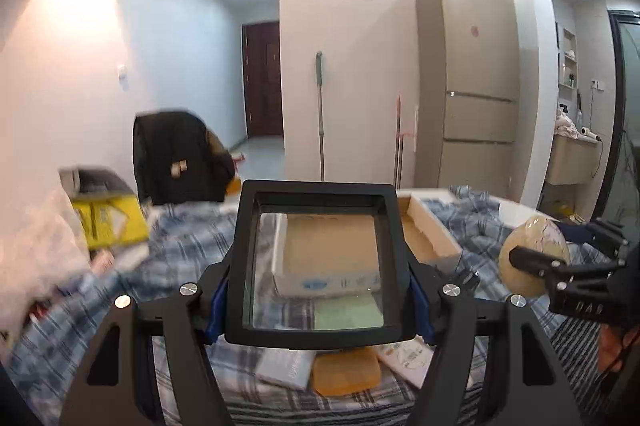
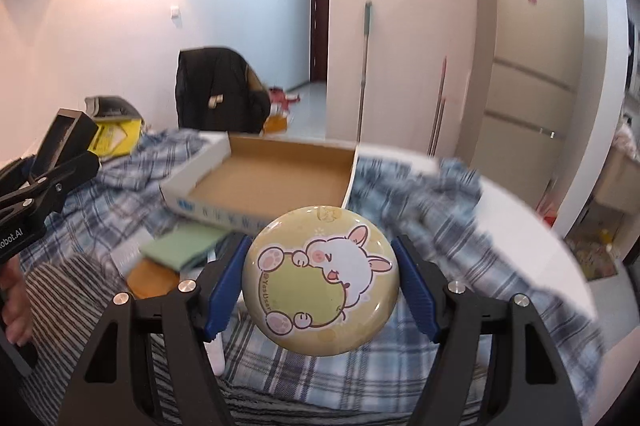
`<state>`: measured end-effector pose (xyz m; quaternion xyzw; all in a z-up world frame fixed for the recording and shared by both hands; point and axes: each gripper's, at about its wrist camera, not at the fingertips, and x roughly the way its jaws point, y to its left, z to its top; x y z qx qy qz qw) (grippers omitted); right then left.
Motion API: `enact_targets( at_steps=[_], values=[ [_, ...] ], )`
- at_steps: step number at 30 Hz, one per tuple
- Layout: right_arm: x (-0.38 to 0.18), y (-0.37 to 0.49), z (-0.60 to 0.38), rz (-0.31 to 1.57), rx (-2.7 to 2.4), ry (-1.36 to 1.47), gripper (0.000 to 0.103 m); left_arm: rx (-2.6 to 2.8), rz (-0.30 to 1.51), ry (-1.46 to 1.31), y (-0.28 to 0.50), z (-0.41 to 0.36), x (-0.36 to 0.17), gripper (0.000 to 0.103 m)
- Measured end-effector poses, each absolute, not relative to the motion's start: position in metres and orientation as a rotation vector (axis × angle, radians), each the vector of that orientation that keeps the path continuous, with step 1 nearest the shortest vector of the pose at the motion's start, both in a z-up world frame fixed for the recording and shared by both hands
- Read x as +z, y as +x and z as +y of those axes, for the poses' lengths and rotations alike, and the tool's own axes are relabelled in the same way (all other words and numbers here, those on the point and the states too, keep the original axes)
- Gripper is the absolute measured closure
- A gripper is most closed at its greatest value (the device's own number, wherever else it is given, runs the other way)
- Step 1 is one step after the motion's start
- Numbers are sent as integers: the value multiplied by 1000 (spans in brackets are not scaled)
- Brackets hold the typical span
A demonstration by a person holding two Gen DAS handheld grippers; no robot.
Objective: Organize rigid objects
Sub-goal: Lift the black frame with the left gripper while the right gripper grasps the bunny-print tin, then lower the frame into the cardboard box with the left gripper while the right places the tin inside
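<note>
My left gripper (image 1: 320, 306) is shut on a black-framed rectangular glass panel (image 1: 240, 226), held upright between the blue pads; it also shows at far left in the right wrist view (image 2: 68, 130). My right gripper (image 2: 320, 282) is shut on a round yellow badge (image 2: 316, 310) printed with a white bunny, lifted off the bed. In the left wrist view that badge (image 1: 536, 234) hangs at the right, in the right gripper (image 1: 564, 246). An open, shallow cardboard box (image 2: 208, 206) lies empty on the plaid sheet beyond both grippers, partly seen through the glass (image 1: 420, 226).
On the plaid bedsheet (image 2: 400, 194) lie a green pad (image 2: 180, 246), an orange flat item (image 1: 346, 370) and white booklets (image 1: 286, 368). A yellow box (image 1: 112, 222) and white plastic bag (image 1: 36, 246) sit left. A chair with a dark jacket (image 1: 176, 154) stands behind.
</note>
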<state>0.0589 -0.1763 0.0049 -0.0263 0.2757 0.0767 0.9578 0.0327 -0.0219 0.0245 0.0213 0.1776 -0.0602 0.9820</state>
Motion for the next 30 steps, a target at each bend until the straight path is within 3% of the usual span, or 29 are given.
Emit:
enact_targets(
  at_steps=[11, 16, 20, 30],
  values=[
    [117, 100, -167, 388, 130, 28, 33, -152, 263, -49, 83, -27, 112, 32],
    [135, 147, -164, 340, 99, 122, 33, -170, 231, -118, 128, -17, 130, 32],
    [111, 179, -166, 381, 127, 214, 33, -166, 292, -148, 161, -5, 100, 32],
    [7, 230, -147, 673, 110, 82, 33, -162, 659, -108, 230, -1, -14, 32]
  ],
)
